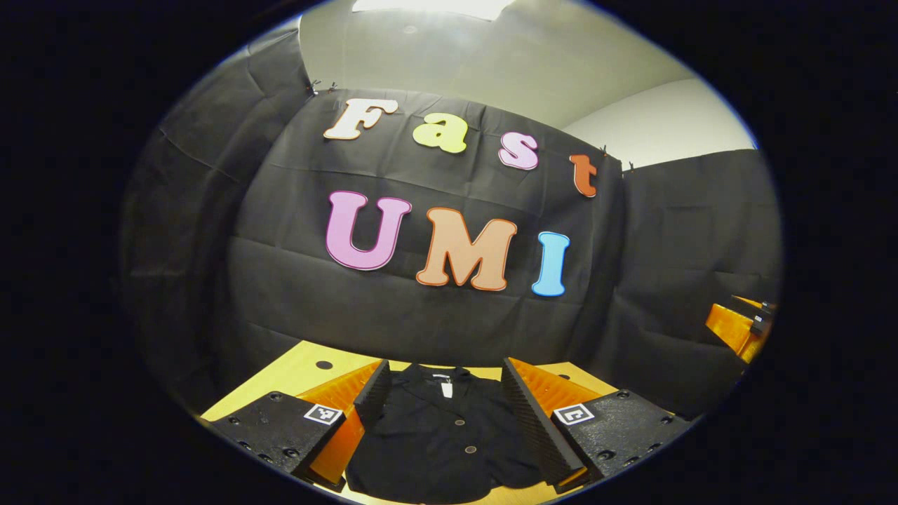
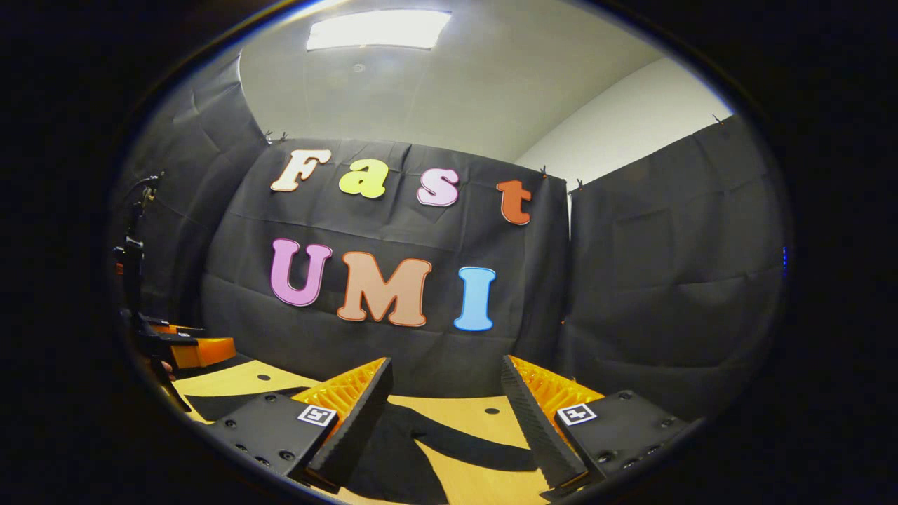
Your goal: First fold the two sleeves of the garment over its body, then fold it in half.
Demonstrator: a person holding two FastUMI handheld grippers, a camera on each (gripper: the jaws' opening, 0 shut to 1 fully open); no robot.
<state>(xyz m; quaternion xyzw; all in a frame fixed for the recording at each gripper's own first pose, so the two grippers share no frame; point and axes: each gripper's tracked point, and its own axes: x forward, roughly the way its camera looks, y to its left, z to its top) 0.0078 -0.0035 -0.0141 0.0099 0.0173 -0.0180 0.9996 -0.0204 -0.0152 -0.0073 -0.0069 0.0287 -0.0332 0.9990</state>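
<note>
The yellow wooden table (image 1: 295, 372) carries the black buttoned garment (image 1: 442, 435), lying flat with sleeves unfolded. The left gripper (image 1: 443, 414) and right gripper (image 2: 445, 414) hover wide open and empty, apparently poised to begin.

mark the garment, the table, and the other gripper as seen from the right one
garment (image 1: 435, 435): left gripper view, buttoned front of the body.
table (image 2: 484, 417): right gripper view, bare wooden top past the cloth.
left gripper (image 2: 200, 351): right gripper view, far left, between its fingers.
</note>
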